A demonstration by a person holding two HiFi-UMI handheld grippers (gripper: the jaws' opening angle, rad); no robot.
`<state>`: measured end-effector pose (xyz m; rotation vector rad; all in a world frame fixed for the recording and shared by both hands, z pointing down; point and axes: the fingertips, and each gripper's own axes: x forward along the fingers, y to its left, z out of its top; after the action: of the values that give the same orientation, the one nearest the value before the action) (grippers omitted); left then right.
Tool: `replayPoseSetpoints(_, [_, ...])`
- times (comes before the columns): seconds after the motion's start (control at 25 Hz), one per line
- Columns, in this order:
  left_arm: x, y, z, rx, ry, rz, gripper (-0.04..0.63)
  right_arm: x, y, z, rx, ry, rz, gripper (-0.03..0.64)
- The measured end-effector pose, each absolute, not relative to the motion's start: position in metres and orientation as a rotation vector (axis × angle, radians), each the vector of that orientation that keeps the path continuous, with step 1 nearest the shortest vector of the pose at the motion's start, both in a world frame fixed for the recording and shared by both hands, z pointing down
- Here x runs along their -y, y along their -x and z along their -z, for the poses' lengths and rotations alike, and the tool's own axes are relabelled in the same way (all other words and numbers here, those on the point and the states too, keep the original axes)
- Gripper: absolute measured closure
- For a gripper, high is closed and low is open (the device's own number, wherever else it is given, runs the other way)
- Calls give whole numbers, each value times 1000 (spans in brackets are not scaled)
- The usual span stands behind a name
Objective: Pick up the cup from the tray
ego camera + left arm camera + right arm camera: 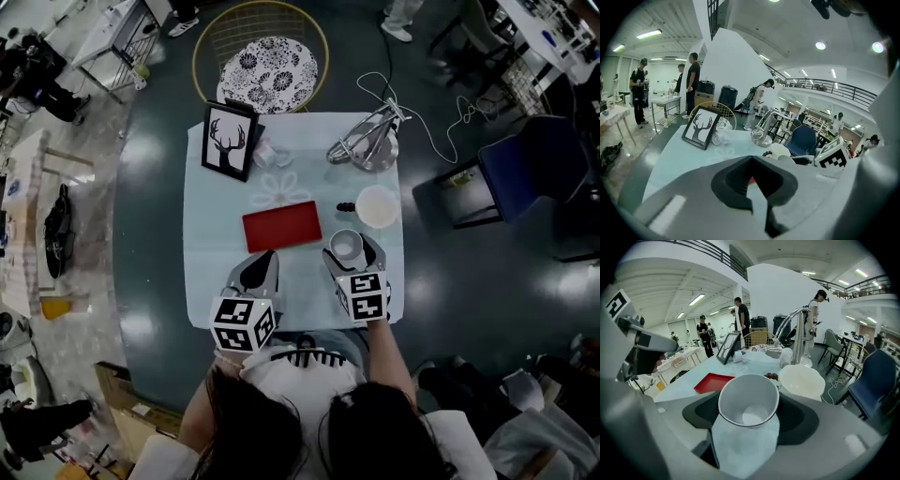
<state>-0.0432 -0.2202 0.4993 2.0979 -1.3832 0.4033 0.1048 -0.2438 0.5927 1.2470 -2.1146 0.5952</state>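
Observation:
A white paper cup (346, 246) (748, 401) sits upright and empty between the jaws of my right gripper (349, 253) (748, 416), which is shut on it. It is held just right of the red tray (281, 226) (714, 382), off the tray. The tray lies flat and bare on the pale blue tablecloth (216, 234). My left gripper (257, 269) (754, 187) hovers near the table's front edge, below the tray's left end. Its jaws are together with nothing in them.
A white bowl (377, 206) (802, 382) stands right of the cup, dark beads (346, 206) beside it. At the back are a deer picture frame (231, 141) (700, 127), a clear crumpled item (265, 153) and a silver metal stand (368, 141). A blue chair (534, 169) stands to the right.

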Motion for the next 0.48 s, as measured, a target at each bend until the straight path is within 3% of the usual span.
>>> replayPoseSetpoints(0.48, [215, 18, -496, 1339, -2149, -407, 595, 221, -147, -606, 2053, -1312, -654, 229])
